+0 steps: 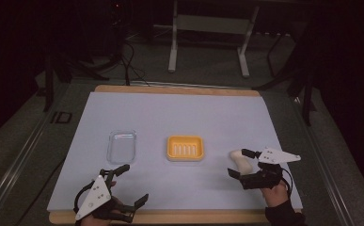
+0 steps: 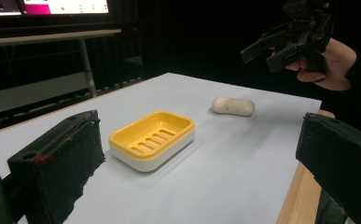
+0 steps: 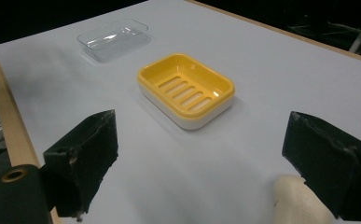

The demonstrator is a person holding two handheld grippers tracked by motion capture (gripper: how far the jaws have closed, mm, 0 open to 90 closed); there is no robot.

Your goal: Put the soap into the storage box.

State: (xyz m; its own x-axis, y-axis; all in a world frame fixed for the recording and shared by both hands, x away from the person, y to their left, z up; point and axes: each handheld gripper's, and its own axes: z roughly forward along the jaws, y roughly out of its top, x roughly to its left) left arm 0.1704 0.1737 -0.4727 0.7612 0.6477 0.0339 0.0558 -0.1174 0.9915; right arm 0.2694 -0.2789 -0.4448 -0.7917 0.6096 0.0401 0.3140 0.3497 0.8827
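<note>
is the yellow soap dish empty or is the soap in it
Empty. The yellow soap dish shows only its bare slotted floor; the soap lies on the white sheet beside it.

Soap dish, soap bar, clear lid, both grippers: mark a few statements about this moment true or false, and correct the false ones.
1. The yellow soap dish is empty. True.
2. The soap bar lies inside the dish. False: it lies on the white sheet, on the side of the dish nearer the right gripper.
3. The clear lid covers the dish. False: it lies apart on the sheet, on the dish's other side.
4. The right gripper's jaws are open near the soap. True.
5. The left gripper is shut on the lid. False: its jaws are open and hold nothing.
</note>
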